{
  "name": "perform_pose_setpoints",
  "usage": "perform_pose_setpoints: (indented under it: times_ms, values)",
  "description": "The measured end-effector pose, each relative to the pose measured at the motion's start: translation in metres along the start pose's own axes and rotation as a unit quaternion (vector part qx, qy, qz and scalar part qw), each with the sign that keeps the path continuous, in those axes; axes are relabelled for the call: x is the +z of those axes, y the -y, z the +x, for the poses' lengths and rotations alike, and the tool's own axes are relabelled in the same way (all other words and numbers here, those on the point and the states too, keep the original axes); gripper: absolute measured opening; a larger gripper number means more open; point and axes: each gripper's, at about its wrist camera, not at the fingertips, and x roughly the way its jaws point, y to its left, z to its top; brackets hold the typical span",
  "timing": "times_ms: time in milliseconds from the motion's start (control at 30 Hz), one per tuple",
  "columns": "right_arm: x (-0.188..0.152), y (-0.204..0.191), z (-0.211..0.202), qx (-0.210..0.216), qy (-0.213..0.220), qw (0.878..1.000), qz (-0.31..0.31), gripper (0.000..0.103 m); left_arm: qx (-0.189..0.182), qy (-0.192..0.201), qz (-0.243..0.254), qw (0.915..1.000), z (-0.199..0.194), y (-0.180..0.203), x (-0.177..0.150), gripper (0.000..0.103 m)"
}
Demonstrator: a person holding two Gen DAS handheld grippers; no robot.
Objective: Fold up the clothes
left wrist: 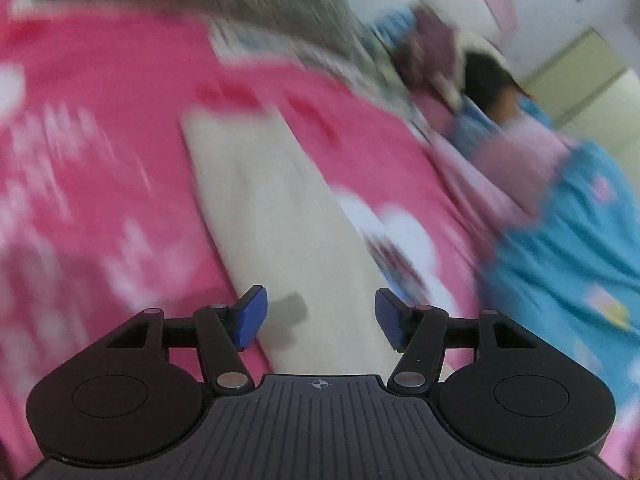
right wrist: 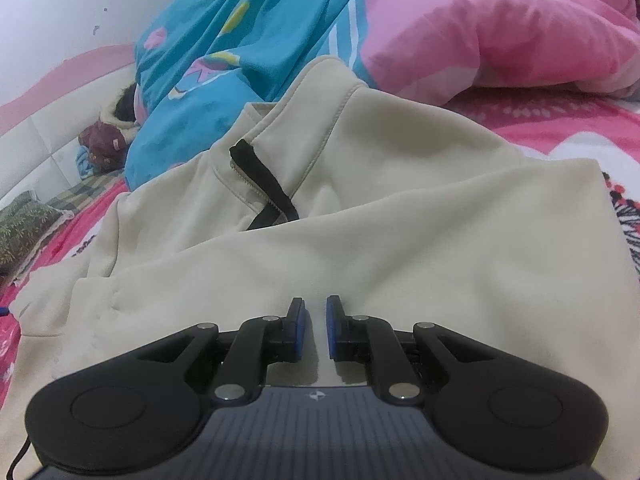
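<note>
Sweatshirt [right wrist: 360, 240], cream w/ black zip collar, lies spread on pink bedsheet [right wrist: 568, 136]. Right gripper [right wrist: 316, 328] nearly clenched, narrow gap, cloth running between pads; can't tell if pinched. Left gripper [left wrist: 320, 320] released, nothing between, above blurred cream cloth. Blue blanket [right wrist: 224, 40] behind.

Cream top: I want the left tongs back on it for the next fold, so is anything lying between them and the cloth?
Nothing visible. The open left tongs look straight onto the cream top, though that view is blurred.
</note>
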Motion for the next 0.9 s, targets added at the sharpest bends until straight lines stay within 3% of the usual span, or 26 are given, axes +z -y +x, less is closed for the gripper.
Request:
perform_pose_setpoints:
  times_ms: [67, 133, 367, 467, 533, 700, 800, 900]
  values:
    - [0.0, 0.001, 0.0, 0.002, 0.0, 1.0, 0.002, 0.011, 0.042, 0.031, 0.009, 0.9986, 0.014, -0.01, 0.021, 0.06]
    - [0.0, 0.001, 0.0, 0.004, 0.0, 1.0, 0.005, 0.011, 0.06, 0.038, 0.005, 0.9975, 0.03, -0.019, 0.035, 0.06]
    - [-0.001, 0.002, 0.0, 0.008, 0.003, 1.0, 0.009, 0.011, 0.046, 0.046, -0.033, 0.9974, 0.067, -0.045, 0.056, 0.058]
    - [-0.002, 0.003, 0.0, 0.011, 0.004, 1.0, 0.012, 0.011, 0.056, 0.056, -0.016, 0.9967, 0.067, -0.042, 0.055, 0.043]
    - [-0.002, 0.004, 0.0, 0.013, 0.005, 1.0, 0.015, 0.011, 0.066, 0.064, -0.005, 0.9957, 0.067, -0.041, 0.054, 0.015]
    - [-0.002, 0.007, -0.001, 0.021, 0.007, 0.999, 0.025, 0.011, 0.082, 0.107, 0.032, 0.9904, 0.05, -0.025, 0.048, 0.008]
    - [-0.003, 0.012, -0.001, 0.03, 0.008, 0.999, 0.038, 0.011, 0.056, 0.143, 0.058, 0.9864, 0.02, -0.002, 0.044, 0.007]
    - [-0.003, 0.014, -0.001, 0.036, 0.008, 0.998, 0.047, 0.011, -0.004, 0.168, 0.092, 0.9815, -0.028, 0.028, 0.032, 0.007]
